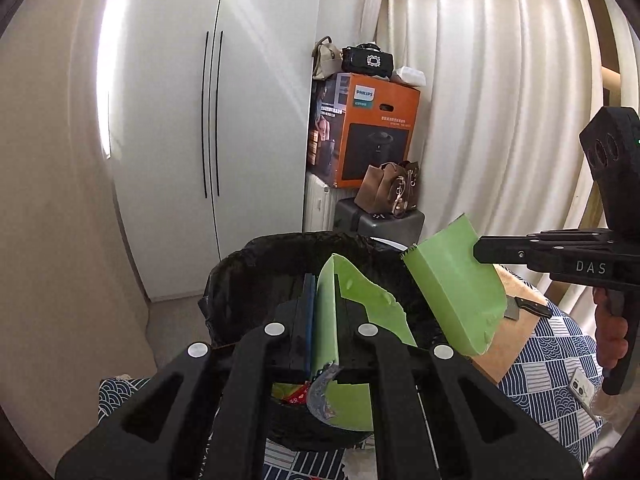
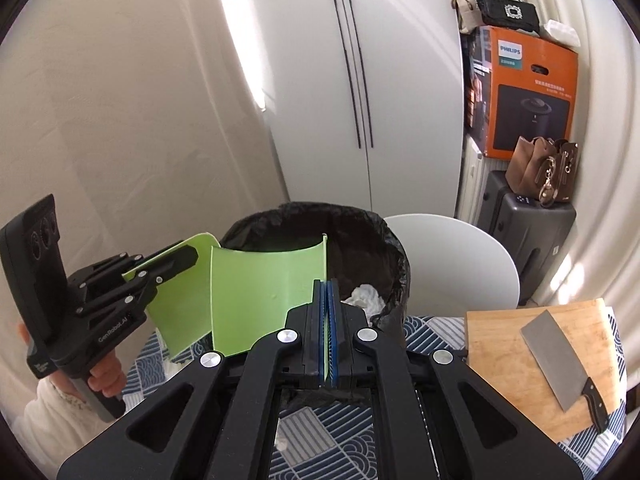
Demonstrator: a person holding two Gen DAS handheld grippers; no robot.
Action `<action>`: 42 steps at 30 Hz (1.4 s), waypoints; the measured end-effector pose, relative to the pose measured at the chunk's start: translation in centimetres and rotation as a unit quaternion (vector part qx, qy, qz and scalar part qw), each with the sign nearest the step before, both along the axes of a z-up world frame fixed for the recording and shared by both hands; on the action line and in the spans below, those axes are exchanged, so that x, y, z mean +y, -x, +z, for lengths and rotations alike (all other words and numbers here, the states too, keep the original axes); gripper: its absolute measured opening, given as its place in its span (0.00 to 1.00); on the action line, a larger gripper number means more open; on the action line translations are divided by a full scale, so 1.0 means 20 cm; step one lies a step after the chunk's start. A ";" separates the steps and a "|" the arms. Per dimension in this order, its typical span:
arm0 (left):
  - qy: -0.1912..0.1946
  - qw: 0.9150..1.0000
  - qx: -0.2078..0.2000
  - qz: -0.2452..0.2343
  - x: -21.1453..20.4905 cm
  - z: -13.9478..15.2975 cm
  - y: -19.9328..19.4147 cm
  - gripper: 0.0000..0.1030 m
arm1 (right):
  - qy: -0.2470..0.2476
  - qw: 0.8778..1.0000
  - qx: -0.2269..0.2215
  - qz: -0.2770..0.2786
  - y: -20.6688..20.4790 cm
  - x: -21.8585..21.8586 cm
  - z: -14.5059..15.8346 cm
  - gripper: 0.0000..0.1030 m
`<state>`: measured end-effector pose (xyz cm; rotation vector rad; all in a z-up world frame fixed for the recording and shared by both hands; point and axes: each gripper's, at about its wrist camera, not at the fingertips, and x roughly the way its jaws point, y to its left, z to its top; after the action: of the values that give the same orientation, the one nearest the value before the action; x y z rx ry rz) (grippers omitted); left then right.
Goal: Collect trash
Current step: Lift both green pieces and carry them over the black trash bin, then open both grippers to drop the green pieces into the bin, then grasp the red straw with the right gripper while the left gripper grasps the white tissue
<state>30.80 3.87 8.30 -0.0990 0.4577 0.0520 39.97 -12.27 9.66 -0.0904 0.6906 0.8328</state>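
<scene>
A flexible green mat [image 2: 256, 292] is bent into a trough and held over the black-lined trash bin [image 2: 372, 240]. My left gripper [image 1: 323, 316] is shut on one edge of the green mat [image 1: 362, 304]; it also shows in the right wrist view [image 2: 188, 258]. My right gripper [image 2: 328, 320] is shut on the other edge; it shows in the left wrist view [image 1: 480, 250]. Scraps of trash [image 1: 316, 394] lie at the mat's lower end over the trash bin [image 1: 256, 268]. White crumpled paper [image 2: 362, 294] lies inside the bin.
A wooden cutting board [image 2: 508, 352] with a cleaver [image 2: 560, 364] lies on the blue patterned tablecloth [image 2: 316, 436] at the right. A white chair back [image 2: 452, 260] stands behind the bin. An orange box [image 2: 524, 96], bags and a dark suitcase [image 2: 528, 232] stand by the wardrobe.
</scene>
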 end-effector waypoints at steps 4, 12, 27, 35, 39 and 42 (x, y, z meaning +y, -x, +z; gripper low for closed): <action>0.008 0.999 -0.003 0.042 0.02 -0.08 -0.06 0.73 | 0.036 0.998 0.014 -0.052 -0.11 0.04 -0.12 0.72; 0.023 0.998 0.008 0.057 0.10 -0.08 0.03 0.90 | 0.017 0.999 0.009 -0.047 -0.06 -0.07 -0.15 0.75; 0.002 0.994 0.036 0.100 0.07 -0.02 0.29 0.94 | 0.034 0.998 0.004 -0.047 0.04 -0.18 -0.17 0.82; 0.011 0.990 0.053 0.129 0.02 -0.03 0.46 0.94 | 0.049 0.998 -0.005 -0.028 0.16 -0.23 -0.18 0.84; 0.011 0.987 0.063 0.146 -0.02 -0.04 0.55 0.94 | 0.055 0.998 -0.006 -0.017 0.22 -0.26 -0.19 0.84; 0.011 0.985 0.068 0.160 -0.06 -0.05 0.61 0.94 | 0.059 0.998 -0.005 -0.007 0.26 -0.28 -0.21 0.84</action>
<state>18.57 2.75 7.33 -0.1902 0.5760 0.3707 34.81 -17.91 5.40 -0.1949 0.7291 0.7773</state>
